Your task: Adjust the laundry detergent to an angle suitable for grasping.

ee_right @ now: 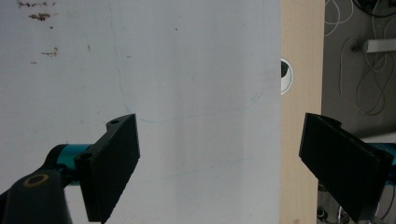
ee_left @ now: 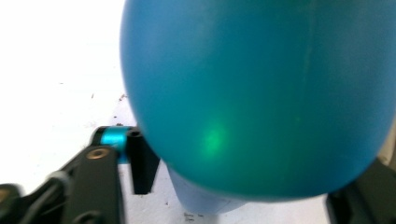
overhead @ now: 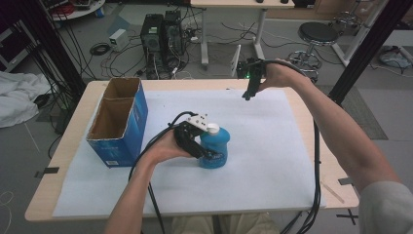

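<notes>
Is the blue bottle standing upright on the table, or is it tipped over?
Upright. The blue bottle stands on its base on the white sheet, its white cap on top. The left gripper sits around its body.

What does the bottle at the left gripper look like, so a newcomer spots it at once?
Start at the wooden table with its white sheet. Near the middle of the sheet, right of the open blue box, stands the bottle, between the jaws of the left gripper. It is the one rounded teal thing, with a white cap.
</notes>
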A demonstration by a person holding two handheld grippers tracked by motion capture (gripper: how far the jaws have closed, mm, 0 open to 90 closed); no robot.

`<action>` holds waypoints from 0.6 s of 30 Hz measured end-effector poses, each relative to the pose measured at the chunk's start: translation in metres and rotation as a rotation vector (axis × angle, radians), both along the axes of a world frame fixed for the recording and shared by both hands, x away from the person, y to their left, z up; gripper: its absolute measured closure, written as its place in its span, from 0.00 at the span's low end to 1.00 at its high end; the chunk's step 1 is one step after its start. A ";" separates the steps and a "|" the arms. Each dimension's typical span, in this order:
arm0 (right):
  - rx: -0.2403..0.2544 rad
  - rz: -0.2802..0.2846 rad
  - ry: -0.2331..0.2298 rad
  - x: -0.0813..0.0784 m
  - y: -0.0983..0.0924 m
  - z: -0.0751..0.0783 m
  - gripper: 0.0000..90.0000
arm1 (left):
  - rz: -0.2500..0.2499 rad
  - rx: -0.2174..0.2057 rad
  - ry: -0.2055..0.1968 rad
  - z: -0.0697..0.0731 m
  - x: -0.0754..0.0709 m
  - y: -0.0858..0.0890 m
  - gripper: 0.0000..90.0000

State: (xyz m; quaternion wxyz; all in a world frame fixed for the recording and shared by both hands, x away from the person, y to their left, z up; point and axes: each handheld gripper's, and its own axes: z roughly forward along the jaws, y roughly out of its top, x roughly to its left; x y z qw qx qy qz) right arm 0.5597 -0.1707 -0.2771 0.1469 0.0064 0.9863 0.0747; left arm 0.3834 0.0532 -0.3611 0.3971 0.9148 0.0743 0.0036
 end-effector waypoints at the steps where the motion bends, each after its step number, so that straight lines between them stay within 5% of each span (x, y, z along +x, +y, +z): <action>1: 0.001 0.000 0.000 0.000 0.000 0.000 0.13 | 0.002 -0.001 -0.001 0.000 0.000 0.000 0.42; 18: -0.011 0.003 -0.001 -0.002 0.002 -0.001 0.13 | 0.021 -0.002 -0.003 0.011 -0.004 0.004 0.33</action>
